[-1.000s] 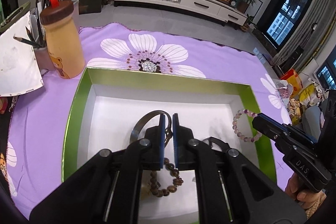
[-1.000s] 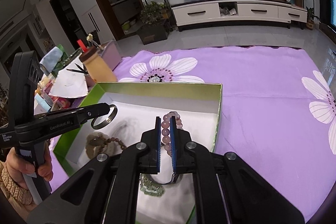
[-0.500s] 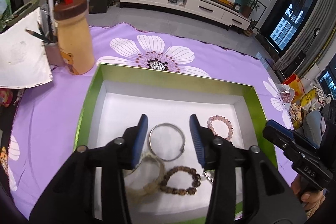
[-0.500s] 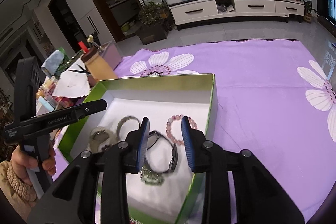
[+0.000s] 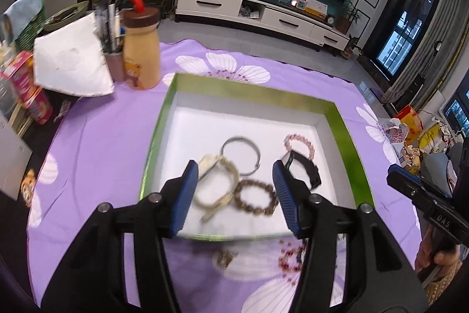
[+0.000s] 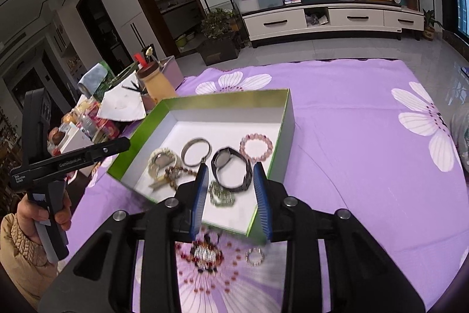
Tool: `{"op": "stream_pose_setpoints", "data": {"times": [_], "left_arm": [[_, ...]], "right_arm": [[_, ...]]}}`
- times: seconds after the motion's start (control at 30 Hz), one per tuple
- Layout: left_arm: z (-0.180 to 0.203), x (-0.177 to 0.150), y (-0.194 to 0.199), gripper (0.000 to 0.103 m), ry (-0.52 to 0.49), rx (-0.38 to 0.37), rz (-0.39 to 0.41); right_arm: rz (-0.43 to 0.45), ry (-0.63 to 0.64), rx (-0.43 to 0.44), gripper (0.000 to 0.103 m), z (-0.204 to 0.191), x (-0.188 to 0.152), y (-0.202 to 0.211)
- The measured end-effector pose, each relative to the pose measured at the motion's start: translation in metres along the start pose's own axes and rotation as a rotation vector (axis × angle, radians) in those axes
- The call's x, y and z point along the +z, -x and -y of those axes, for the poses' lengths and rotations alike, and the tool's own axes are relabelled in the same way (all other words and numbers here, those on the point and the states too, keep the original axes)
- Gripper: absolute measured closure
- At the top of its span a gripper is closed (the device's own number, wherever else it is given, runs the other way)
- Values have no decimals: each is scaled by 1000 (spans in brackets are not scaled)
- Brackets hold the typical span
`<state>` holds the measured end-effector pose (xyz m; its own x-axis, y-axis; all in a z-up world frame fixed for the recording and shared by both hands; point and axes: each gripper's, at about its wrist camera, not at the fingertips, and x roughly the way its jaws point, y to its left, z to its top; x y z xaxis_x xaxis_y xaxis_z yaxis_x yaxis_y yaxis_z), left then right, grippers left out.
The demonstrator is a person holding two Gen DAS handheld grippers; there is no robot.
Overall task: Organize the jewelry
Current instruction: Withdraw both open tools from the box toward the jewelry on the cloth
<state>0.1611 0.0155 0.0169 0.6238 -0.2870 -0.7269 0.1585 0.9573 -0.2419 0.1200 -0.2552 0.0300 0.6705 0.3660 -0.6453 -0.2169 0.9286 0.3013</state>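
Right wrist view — black watch lies flat in green box, strap running near-to-far — both grippers' fingers apart, empty

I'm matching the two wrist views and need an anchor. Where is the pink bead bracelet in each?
Left wrist: pink bracelet lies right of centre, at the box's right side, above the black watch.
Right wrist: it lies just right of centre, by the box's right wall.
Shared landmark: silver bangle, left of the bracelet in both.
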Motion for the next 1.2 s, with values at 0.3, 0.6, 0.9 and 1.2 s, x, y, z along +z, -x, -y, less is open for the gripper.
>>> {"op": "stream_pose_setpoints", "data": {"times": [0.3, 0.6, 0.9, 1.2], "left_arm": [[-10, -37, 25, 49, 30, -5, -25], [-9, -83, 37, 43, 31, 41, -37], [-24, -122, 30, 43, 129, 37, -79], [-32, -125, 13, 43, 113, 71, -78]], "right_arm": [[-35, -3, -14, 71, -5, -26, 21], [-114, 1, -62, 71, -6, -76, 20], [-169, 0, -161, 71, 6, -117, 2], [-169, 51, -201, 71, 8, -117, -17]]}}
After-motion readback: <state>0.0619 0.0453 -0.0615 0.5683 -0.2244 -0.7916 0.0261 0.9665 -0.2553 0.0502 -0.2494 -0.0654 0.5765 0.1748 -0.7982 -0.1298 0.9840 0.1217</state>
